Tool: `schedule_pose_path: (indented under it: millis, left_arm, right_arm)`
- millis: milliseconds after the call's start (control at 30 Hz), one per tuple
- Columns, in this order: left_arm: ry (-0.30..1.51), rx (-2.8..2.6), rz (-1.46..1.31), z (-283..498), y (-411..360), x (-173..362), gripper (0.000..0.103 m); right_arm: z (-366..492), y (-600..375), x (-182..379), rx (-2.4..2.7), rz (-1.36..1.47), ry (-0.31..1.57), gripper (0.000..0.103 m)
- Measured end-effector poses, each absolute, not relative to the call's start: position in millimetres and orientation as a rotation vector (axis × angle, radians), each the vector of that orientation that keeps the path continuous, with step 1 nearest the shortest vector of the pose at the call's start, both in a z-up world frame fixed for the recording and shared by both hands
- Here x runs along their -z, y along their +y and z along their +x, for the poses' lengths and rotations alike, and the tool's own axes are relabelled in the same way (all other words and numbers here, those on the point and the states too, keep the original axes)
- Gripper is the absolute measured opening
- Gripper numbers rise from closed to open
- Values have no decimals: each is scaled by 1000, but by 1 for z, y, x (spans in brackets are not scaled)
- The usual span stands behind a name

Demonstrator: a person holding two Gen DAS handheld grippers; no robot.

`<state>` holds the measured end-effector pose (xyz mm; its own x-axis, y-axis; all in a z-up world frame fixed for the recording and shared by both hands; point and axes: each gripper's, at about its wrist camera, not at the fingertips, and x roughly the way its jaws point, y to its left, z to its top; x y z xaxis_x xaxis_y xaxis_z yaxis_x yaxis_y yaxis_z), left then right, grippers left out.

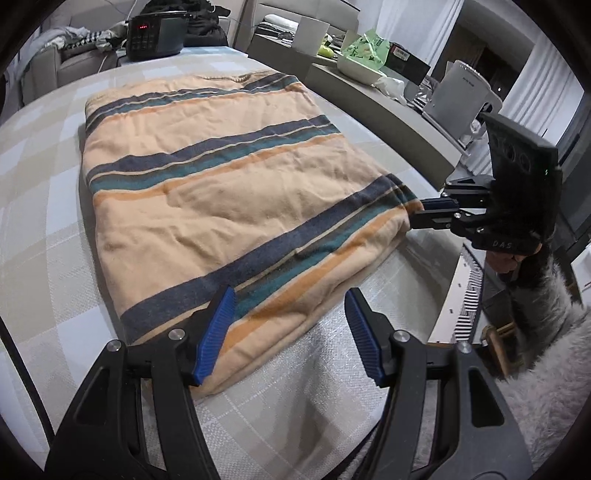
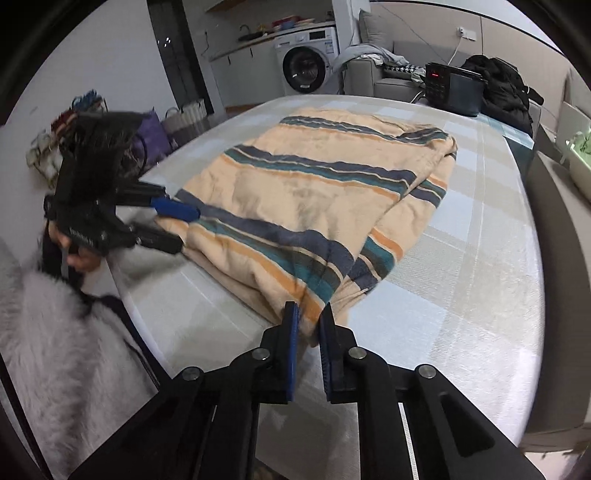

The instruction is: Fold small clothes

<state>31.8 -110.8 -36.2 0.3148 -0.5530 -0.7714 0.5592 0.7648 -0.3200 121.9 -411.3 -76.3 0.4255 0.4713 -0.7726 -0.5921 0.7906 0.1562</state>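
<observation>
Left gripper (image 1: 290, 332): spread wide, blue pads (image 1: 218, 332) astride the near corner of the cloth (image 1: 221, 192), left pad lying on the fabric, right pad over bare table (image 1: 44, 236). Nothing pinched. Seen again from the right wrist (image 2: 173, 225), at the cloth's left corner, somewhat blurred.

Cloth: peach with navy, teal and orange stripes, folded into a thick rectangle, flat mid-table on a checked covering.

Right gripper (image 2: 308, 325): pads nearly together, pinching the cloth's near corner edge, a fold of fabric between them. Same grip seen side-on in left view (image 1: 413, 212).

Far end: black cooker (image 1: 155, 35), red display lit.
</observation>
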Motion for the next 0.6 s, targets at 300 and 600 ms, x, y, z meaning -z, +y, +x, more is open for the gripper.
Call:
schedule_pose_path:
  millis: [300,600]
  left_arm:
    - [1030,745,16,34,-103,34,59]
    - [950,712,-129,43,-88,10,59]
  right_arm:
    - [125,-429,83,-622,-81,960,13]
    - [164,-459,65,-496,303,838,33]
